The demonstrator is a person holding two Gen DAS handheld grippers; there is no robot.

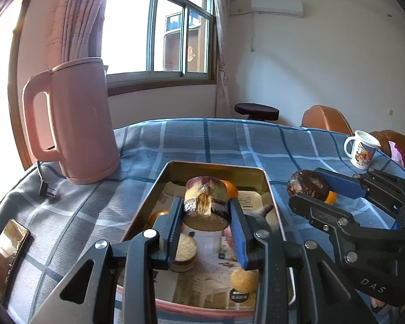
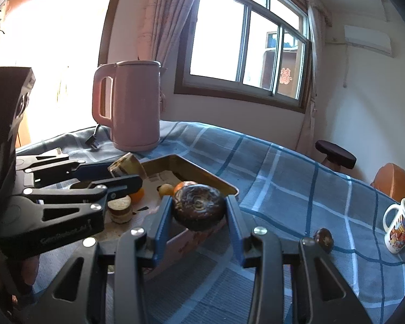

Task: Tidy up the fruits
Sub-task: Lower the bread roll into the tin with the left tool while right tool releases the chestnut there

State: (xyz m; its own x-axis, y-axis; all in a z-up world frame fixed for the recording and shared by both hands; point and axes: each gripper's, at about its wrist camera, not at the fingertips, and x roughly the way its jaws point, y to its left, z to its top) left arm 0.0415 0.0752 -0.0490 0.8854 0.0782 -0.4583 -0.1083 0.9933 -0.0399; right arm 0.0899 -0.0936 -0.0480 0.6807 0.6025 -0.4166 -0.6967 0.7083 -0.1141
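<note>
- Cut cylindrical fruit chunk with purple-and-cream banded rind (image 1: 205, 202) pinched between the blue-padded fingers of the left gripper (image 1: 205, 217), held above the middle of the tray.
- Dark brown round fruit piece with ringed top (image 2: 199, 205) clamped in the right gripper (image 2: 199, 224), hanging over the tray's near corner in the right wrist view; at 3 o'clock of the tray in the left wrist view.
- Both claws pressed onto their pieces, pads touching the sides.
- Shallow rectangular gold metal tray (image 1: 216, 168) lined with printed paper, centre of the table.
- Inside tray: orange citrus (image 1: 229, 187) at 12 o'clock behind the held chunk; second orange (image 1: 157, 216) at 9 o'clock; short banded cylinder slice (image 1: 185, 251) lying flat under the left finger; small tan round fruit (image 1: 244, 279) at 5 o'clock.
- Another small orange (image 1: 331, 197) on the cloth, just beside the tray at 3 o'clock, partly hidden by the right gripper.
- Small dark brown fruit piece (image 2: 324, 240) on the cloth at 3 o'clock of the right gripper, apart from the tray.
- Blue-grey checked tablecloth (image 1: 229, 140) under everything.
- Pink electric kettle (image 1: 75, 124) upright at 10 o'clock of the tray, black plug (image 1: 47, 190) lying beside it.
- White printed mug (image 1: 361, 148) upright at 2 o'clock, well apart.
- Phone with reflective screen (image 1: 6, 253) at 8 o'clock, near table edge.
</note>
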